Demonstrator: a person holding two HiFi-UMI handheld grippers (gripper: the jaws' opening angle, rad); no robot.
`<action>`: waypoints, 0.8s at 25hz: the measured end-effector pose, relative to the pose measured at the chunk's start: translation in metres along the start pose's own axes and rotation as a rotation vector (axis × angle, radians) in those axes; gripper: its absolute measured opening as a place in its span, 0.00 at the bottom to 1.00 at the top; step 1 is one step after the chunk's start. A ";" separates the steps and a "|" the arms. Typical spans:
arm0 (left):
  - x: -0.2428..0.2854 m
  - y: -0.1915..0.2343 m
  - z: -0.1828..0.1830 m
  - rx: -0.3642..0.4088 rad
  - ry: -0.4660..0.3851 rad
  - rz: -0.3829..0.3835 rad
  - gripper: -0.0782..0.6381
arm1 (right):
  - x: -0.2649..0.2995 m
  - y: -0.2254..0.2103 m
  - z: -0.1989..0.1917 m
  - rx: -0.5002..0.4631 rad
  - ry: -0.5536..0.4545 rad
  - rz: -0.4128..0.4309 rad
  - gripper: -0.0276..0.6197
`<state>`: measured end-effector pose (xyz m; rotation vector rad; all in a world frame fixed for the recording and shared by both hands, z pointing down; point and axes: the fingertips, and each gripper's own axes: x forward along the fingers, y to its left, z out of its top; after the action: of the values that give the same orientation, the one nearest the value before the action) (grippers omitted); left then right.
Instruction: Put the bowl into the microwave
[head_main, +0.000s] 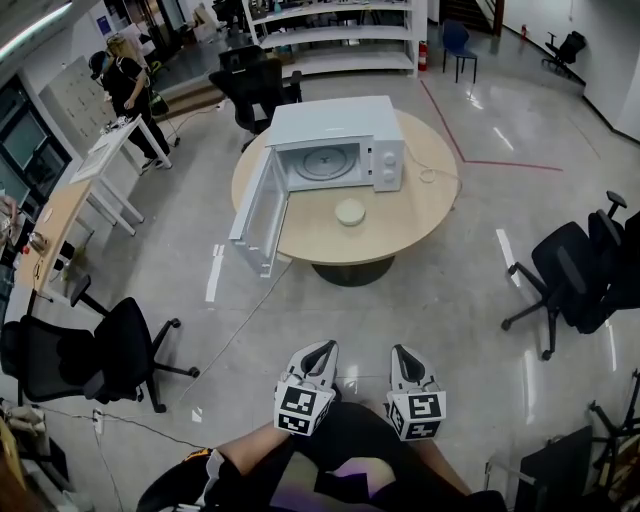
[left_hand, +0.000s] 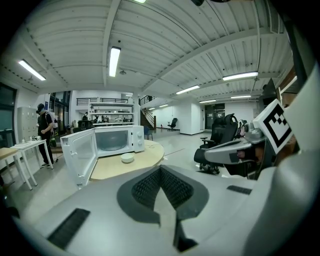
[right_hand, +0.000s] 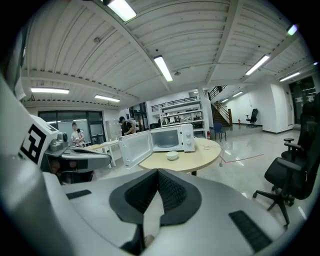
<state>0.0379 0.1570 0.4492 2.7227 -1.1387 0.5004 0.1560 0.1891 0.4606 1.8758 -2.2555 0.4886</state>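
I hold both tools low and close to my body, well apart from the work, which I judge to be a carrying posture for the approach rather than a reach; the left gripper (head_main: 318, 350) has its 2 jaws pressed together with nothing between them, and the right gripper (head_main: 404, 354) is likewise closed and empty. The bowl (head_main: 350, 212), small and pale, sits on the round wooden table (head_main: 420, 215) just in front of the microwave (head_main: 335, 135), not touching it; the microwave door (head_main: 258, 212) hangs wide open past the table edge, so the cavity looks ready, and by my reading the whole pick and placing remain, with the jaws needing to open first. A thin white cable (head_main: 435, 176) loops on the tabletop beside the oven. The floor (head_main: 450, 300) is glossy grey, crossed by a red tape line (head_main: 500, 163); a black office chair (head_main: 575, 270) stands at my right; a person (head_main: 125, 80) works at a far desk; white shelving (head_main: 330, 35) lines the back.
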 end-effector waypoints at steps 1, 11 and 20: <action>0.002 0.001 -0.001 -0.002 0.002 -0.002 0.18 | 0.001 -0.001 -0.002 0.002 0.002 -0.003 0.07; 0.031 0.007 0.003 0.010 -0.013 -0.057 0.18 | 0.019 -0.015 -0.002 0.009 0.026 -0.049 0.07; 0.074 0.044 0.014 -0.014 -0.002 -0.078 0.18 | 0.066 -0.027 0.010 0.018 0.057 -0.078 0.07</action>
<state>0.0583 0.0731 0.4635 2.7439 -1.0276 0.4769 0.1705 0.1200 0.4769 1.9251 -2.1396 0.5456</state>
